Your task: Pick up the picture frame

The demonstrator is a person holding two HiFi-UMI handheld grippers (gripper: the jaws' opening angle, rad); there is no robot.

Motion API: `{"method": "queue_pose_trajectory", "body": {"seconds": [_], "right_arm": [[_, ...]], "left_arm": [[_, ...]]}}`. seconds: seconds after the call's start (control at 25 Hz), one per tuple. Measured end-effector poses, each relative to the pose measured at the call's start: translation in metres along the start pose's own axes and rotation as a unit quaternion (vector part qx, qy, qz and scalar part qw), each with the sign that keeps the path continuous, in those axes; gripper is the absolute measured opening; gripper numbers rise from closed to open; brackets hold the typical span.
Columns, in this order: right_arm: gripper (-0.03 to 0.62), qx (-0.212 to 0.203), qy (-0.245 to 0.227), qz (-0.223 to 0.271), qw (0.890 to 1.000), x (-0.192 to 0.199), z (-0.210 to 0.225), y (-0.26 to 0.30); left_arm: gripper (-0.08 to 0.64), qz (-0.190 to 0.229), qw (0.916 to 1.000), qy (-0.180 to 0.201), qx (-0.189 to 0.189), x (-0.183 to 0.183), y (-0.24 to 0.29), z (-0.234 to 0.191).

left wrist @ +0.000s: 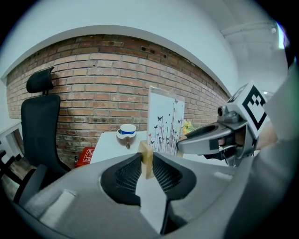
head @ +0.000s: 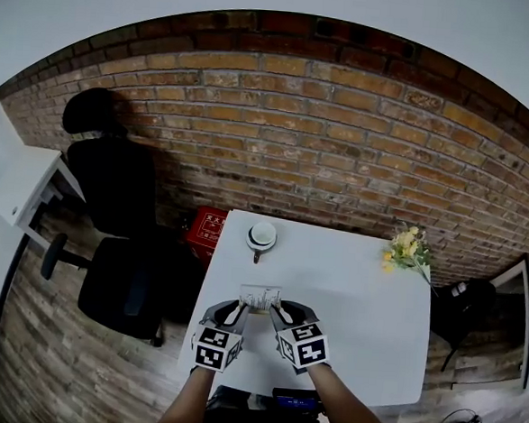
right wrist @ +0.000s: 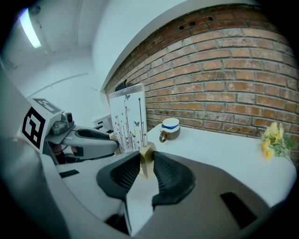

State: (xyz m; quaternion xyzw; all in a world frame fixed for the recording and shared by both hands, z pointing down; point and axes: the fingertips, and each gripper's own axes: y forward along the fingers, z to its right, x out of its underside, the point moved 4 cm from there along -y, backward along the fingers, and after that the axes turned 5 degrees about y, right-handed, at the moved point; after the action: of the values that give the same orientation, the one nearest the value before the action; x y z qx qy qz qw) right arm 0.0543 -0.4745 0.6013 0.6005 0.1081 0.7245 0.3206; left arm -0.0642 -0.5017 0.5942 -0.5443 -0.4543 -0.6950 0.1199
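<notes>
Brickwork in red-brown courses makes up the brick wall (head: 342, 139) that runs behind everything. In front of it stands the white rectangular counter (head: 366, 313). To the counter's left is a black high-backed office chair (head: 120, 205), and a red box (head: 207, 229) with pale print sits on the floor at the counter's far left corner.

At the near middle of the counter, the left tool (head: 236, 309) and the right tool (head: 284, 312) point away from the person, side by side. Each carries a marker cube. Between them stands the picture frame (head: 260, 298), an upright pale panel printed with dark butterflies and thin stems. It is tilted slightly back.

In the left gripper view, the left tool's jaws are clamped on a pale wooden block (left wrist: 146, 160) at the frame's lower corner. The right gripper view shows the right tool's jaws closed the same way on the block at the opposite lower corner. Whether the frame's base touches the counter cannot be told.

Well beyond the frame, near the far edge, is a white mug (head: 262, 236) with a blue band. A small bunch of yellow flowers (head: 406, 250) lies at the far right corner.
</notes>
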Motion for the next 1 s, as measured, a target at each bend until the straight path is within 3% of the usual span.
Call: {"method": "queue_pose_trajectory", "body": {"seconds": [0.32, 0.52, 1.0], "right_arm": [[0.097, -0.016, -0.002, -0.008, 1.0, 0.025, -0.015, -0.02], [0.095, -0.011, -0.001, 0.002, 1.0, 0.032, -0.024, -0.036], [0.095, 0.004, -0.016, 0.011, 1.0, 0.076, -0.094, -0.083]], "left_arm": [[0.083, -0.009, 0.9999, 0.0, -0.014, 0.019, -0.025, 0.023], [0.083, 0.0, 0.9998, 0.018, -0.012, 0.021, -0.041, 0.032], [0.081, 0.018, 0.9996, 0.024, 0.001, 0.063, -0.121, 0.056]]}}
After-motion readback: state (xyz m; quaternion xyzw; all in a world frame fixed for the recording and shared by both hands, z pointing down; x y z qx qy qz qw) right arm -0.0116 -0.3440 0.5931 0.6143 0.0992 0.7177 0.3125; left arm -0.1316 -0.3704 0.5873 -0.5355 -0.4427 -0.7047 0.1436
